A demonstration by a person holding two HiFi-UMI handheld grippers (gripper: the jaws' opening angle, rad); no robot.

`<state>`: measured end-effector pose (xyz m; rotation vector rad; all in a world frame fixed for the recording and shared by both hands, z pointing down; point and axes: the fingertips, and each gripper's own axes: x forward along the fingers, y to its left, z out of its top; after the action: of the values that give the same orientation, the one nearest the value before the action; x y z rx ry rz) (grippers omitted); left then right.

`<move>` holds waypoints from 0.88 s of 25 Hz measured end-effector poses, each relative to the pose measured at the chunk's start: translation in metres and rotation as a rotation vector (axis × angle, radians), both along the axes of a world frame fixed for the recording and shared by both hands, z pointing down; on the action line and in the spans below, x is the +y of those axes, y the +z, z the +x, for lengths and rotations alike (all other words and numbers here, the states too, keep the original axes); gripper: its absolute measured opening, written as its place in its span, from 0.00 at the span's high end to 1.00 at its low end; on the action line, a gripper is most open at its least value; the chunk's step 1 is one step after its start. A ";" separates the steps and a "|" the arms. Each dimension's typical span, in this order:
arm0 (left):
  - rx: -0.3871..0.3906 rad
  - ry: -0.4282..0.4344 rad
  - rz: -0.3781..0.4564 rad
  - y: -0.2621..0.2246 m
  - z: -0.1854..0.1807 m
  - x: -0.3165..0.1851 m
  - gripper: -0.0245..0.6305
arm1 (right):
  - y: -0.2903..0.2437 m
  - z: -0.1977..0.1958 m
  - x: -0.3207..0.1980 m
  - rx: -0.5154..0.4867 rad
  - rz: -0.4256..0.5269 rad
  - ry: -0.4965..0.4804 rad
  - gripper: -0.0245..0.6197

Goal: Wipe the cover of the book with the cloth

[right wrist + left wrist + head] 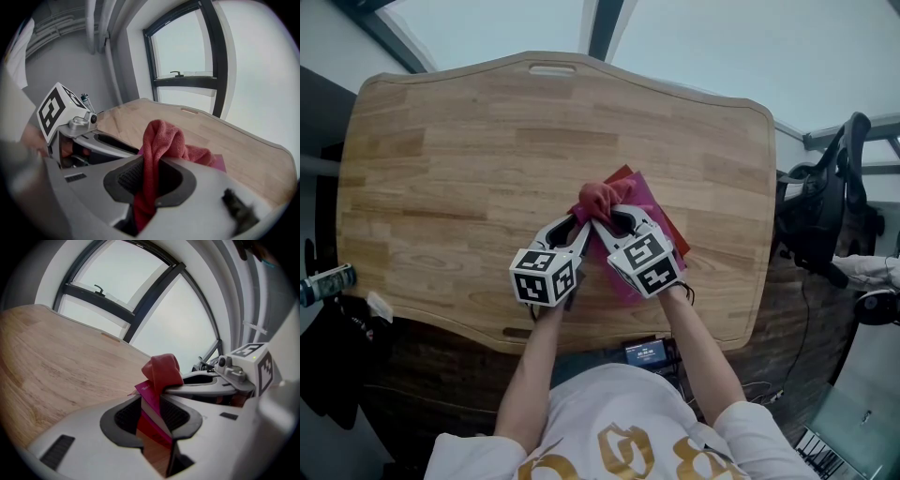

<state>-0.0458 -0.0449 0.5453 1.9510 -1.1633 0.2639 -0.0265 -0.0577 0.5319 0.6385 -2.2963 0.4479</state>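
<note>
While left gripper [151, 414] clamps book [149, 394] | right gripper [147, 180]: cloth [161, 138] | title [146, 389] illegible

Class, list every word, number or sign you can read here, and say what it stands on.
Nothing can be quoted in full.
White print on the book cover: too small and blurred.
Gold print on the shirt: cut off, unreadable.
Marker cubes: square codes, no words.
Small screen near the shirt: blurred.
</note>
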 end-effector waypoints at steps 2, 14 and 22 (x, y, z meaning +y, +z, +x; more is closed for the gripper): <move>0.001 0.000 0.000 0.000 0.000 0.000 0.77 | -0.001 0.000 0.000 -0.006 -0.002 0.000 0.86; 0.039 -0.003 0.001 0.001 0.000 0.000 0.77 | 0.000 0.004 0.013 -0.012 -0.013 -0.016 0.86; 0.041 -0.007 -0.002 0.001 0.000 0.000 0.77 | 0.000 0.007 0.020 -0.019 -0.028 -0.017 0.86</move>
<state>-0.0460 -0.0448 0.5463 1.9415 -1.1424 0.2204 -0.0198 -0.0377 0.5316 0.6021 -2.3078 0.4793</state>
